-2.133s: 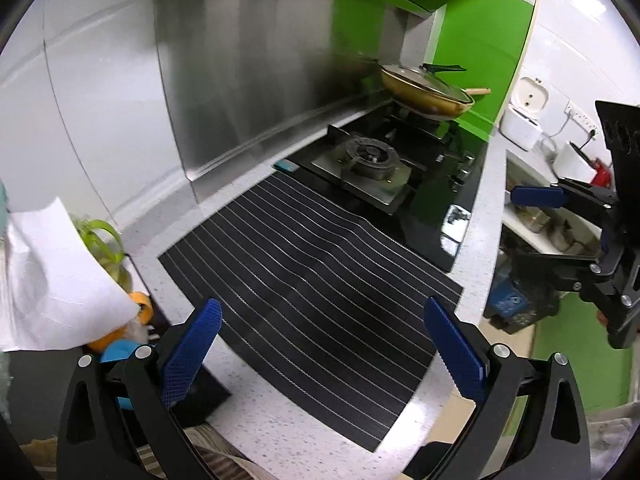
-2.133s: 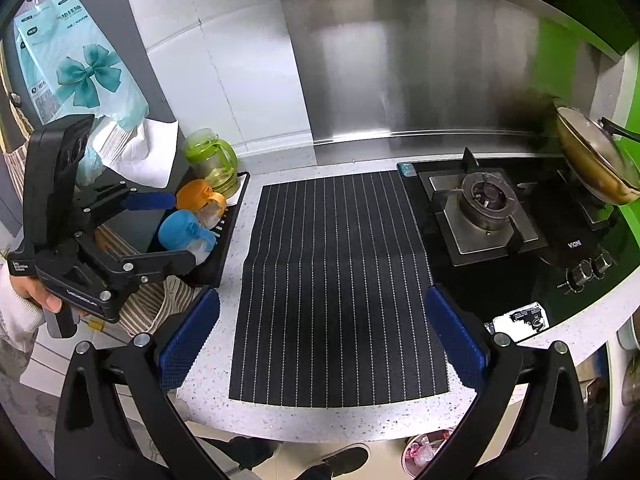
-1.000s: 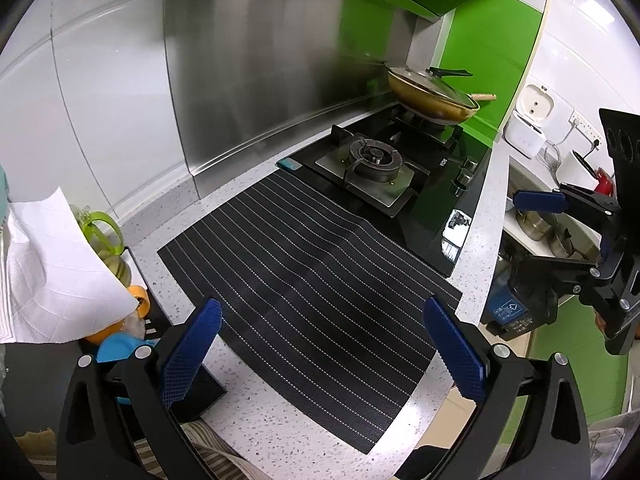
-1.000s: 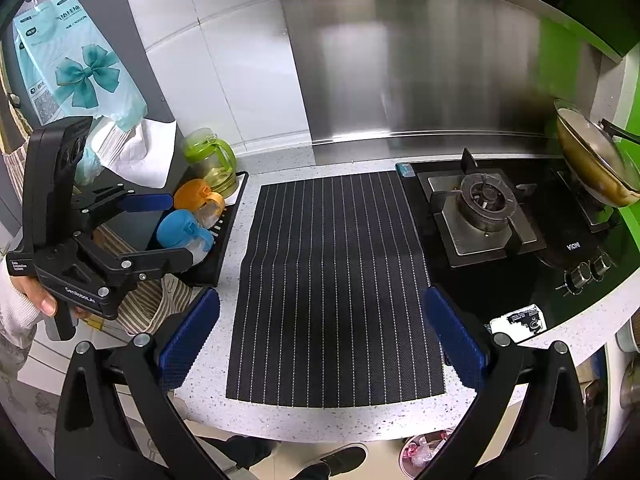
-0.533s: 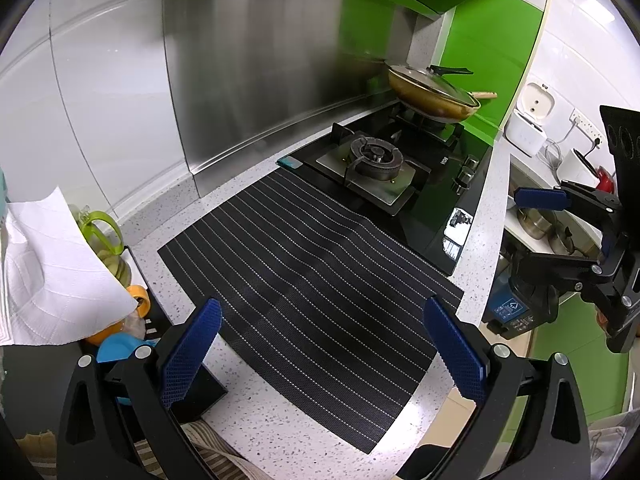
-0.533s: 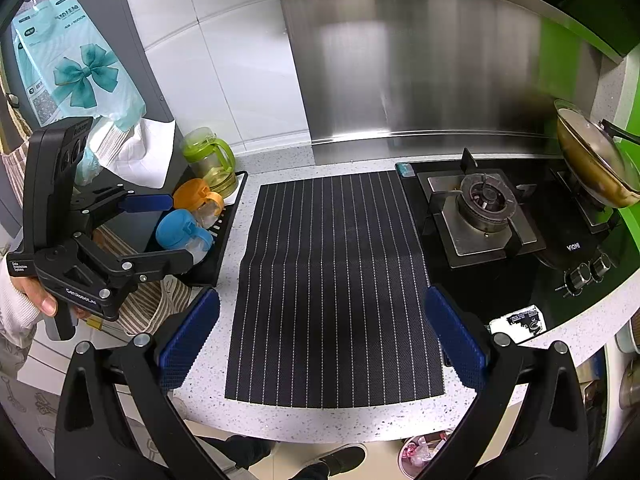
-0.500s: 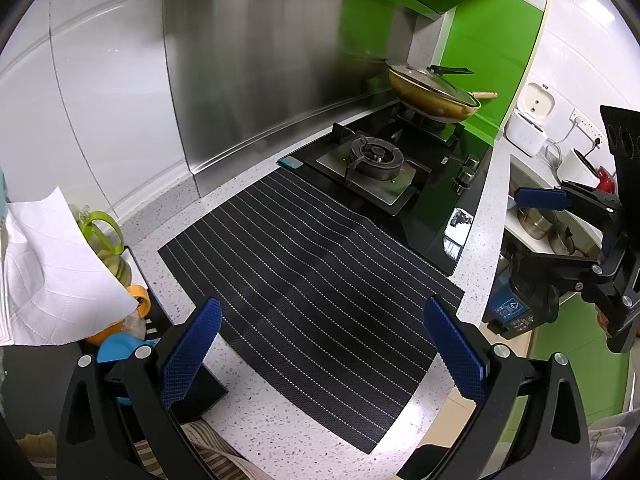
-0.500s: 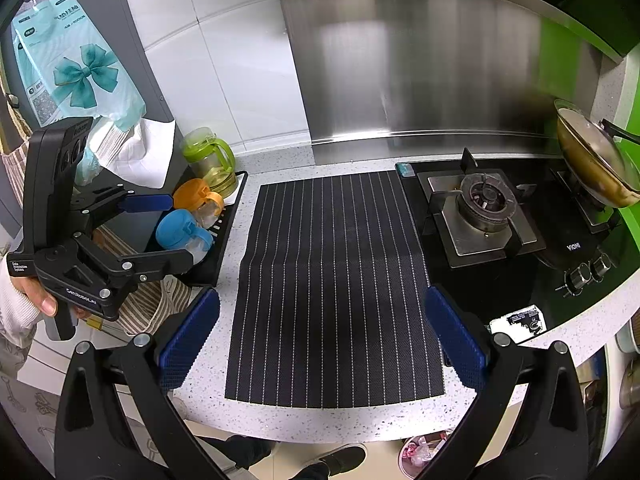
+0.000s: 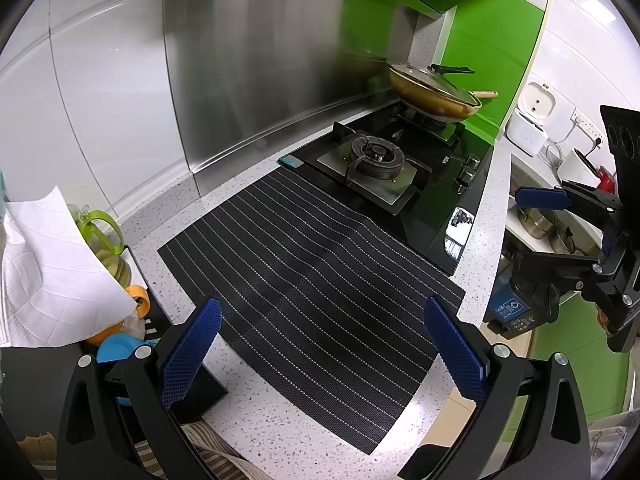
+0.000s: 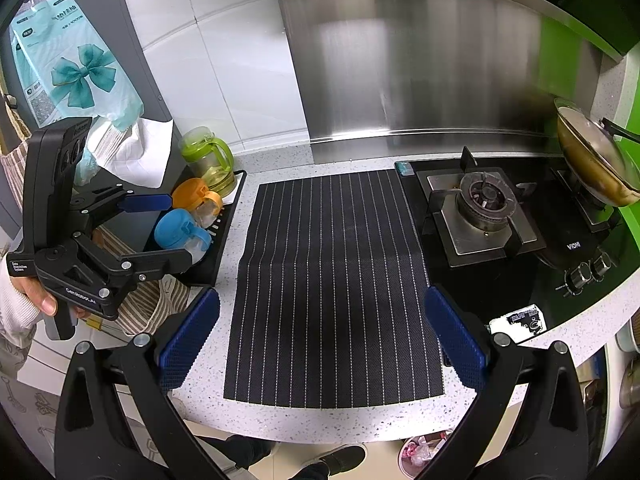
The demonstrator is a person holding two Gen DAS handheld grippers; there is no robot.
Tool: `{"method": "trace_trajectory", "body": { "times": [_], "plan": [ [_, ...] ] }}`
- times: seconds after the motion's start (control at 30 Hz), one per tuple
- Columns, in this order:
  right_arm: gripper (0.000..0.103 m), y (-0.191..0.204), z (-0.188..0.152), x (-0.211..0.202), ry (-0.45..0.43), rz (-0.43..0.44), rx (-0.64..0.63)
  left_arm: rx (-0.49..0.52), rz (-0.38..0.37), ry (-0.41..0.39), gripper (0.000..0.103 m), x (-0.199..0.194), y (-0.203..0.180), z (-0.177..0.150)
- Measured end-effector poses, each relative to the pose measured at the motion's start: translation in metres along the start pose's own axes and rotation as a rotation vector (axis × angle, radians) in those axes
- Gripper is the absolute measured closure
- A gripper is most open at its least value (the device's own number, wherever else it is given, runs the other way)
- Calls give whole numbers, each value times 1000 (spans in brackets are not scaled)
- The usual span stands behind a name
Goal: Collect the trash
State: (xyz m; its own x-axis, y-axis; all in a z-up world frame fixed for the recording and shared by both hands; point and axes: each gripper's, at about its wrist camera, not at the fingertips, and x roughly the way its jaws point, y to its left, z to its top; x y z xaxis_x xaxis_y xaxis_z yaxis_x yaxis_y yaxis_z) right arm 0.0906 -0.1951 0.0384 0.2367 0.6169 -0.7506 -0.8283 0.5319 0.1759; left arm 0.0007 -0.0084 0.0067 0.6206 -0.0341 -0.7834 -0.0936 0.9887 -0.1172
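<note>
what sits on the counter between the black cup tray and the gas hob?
The black striped mat fills most of the stretch between the cup tray and gas hob, with bare speckled counter beside the tray. Clearest in the right wrist view.

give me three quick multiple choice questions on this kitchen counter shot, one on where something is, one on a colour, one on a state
1. Where does the striped mat lie?
A. on the counter, left of the gas stove
B. inside the black tray
C. on the floor

2. What colour are the lids of the two small cups in the black tray?
A. both green
B. one orange, one blue
C. both white

3. How do the right gripper jaws stand?
A. shut on a tissue
B. shut on the mat
C. open, holding nothing

Answers: 1 A, the mat sits flat on the speckled counter beside the burner. 2 B, an orange lid sits behind a blue one. 3 C, the blue pads stand wide apart over the mat.
</note>
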Motion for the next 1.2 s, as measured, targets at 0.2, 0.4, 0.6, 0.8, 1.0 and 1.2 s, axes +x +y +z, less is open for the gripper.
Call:
{"method": "trace_trajectory", "body": {
  "times": [0.2, 0.4, 0.6, 0.8, 1.0, 1.2],
  "plan": [
    [3, -1, 0, 0, 1, 0, 0, -1, 1, 2, 6, 1, 0, -1],
    [3, -1, -1, 0, 1, 1, 0, -1, 2, 3, 6, 1, -1, -2],
    [3, -1, -1, 0, 1, 1, -1, -1, 1, 2, 6, 1, -1, -1],
    [3, -2, 0, 1, 3, 1, 1, -2, 2, 4, 6, 1, 0, -1],
    [3, -2, 0, 1, 3, 0, 2, -1, 1, 5, 6, 1, 0, -1],
    [3, -3, 0, 1, 3, 0, 2, -2, 1, 5, 6, 1, 0, -1]
  ]
}}
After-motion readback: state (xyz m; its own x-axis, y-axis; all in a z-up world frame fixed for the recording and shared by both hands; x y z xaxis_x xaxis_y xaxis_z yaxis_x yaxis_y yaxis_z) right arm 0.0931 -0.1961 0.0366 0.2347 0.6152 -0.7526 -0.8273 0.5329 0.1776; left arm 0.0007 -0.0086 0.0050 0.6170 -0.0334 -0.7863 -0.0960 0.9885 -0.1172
